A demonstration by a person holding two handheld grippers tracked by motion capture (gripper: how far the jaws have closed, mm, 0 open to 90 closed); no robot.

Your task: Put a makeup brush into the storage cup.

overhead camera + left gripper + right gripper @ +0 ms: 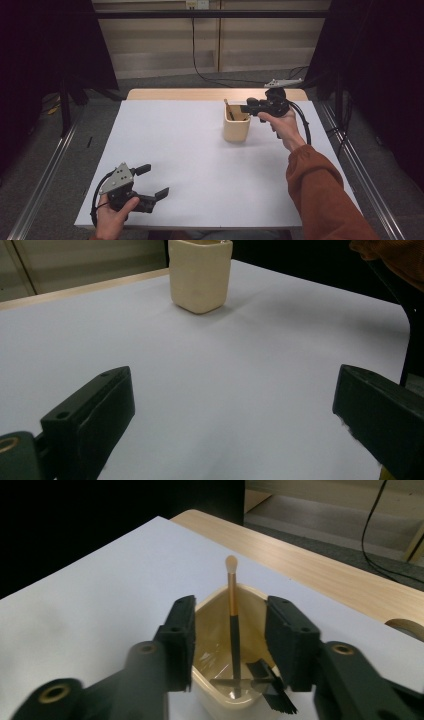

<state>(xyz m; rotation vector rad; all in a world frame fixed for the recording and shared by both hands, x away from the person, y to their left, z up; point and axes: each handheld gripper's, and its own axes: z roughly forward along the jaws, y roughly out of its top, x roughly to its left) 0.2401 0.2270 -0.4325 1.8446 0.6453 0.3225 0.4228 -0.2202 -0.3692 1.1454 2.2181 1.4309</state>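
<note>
A cream cup (236, 126) stands on the white table top at the far right of middle. In it leans a makeup brush (233, 620) with a black and gold handle and a pale tip pointing up; its tip (227, 104) pokes above the rim. A black fan-shaped brush head (272, 690) lies low in the cup (210, 611). My right gripper (246, 107) hovers over the cup's rim, open, its jaws (232, 605) either side of the upright brush without touching it. My left gripper (156, 180) rests near the front left, open and empty, facing the cup (200, 275).
The white sheet (190, 150) covers the table, with a strip of bare wood (175, 94) along the far edge. An orange sleeve (325, 195) reaches in over the right side. Dark curtains and metal rails flank the table; a black cable (200, 70) runs across the floor behind.
</note>
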